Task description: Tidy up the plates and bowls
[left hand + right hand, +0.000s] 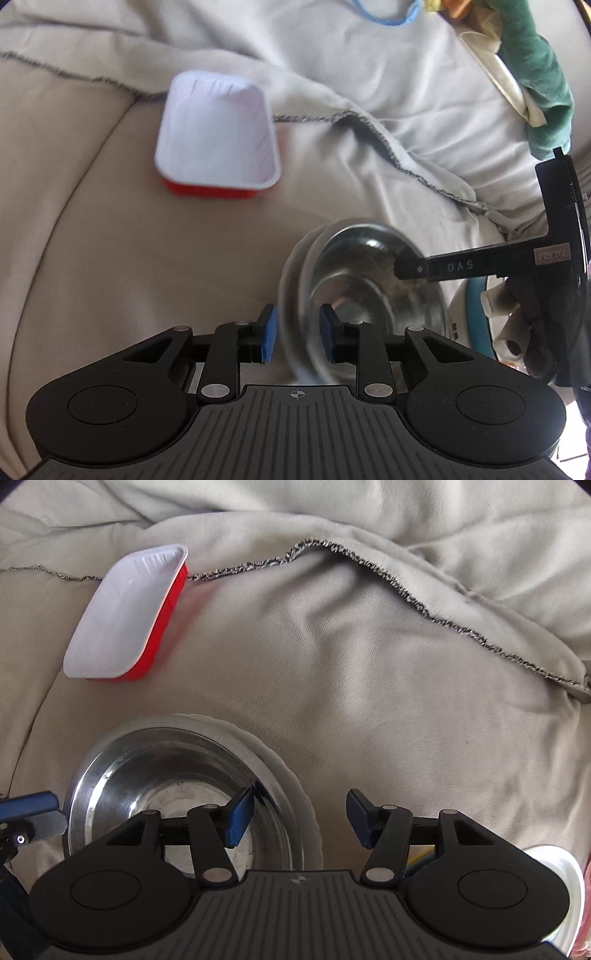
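Observation:
A steel bowl (369, 277) (166, 775) rests in a white plate (291, 771) on a beige cloth. In the left wrist view the near rim is blurred. My left gripper (297, 334) straddles that rim with its blue pads slightly apart from it, open. Its finger (29, 806) shows at the bowl's left edge in the right wrist view. My right gripper (300, 819) stands open across the opposite rim, one pad inside the bowl and one outside, neither pressing. Its black finger (443, 266) reaches over the bowl. A red tray with a white inside (218, 136) (125, 613) lies beyond.
A pale blanket with a dark stitched edge (406, 587) is folded across the back. A green cloth (535, 74) lies at the far right. A white plate with a blue rim (476, 314) sits right of the bowl, and a white dish (565, 878) lies under my right gripper.

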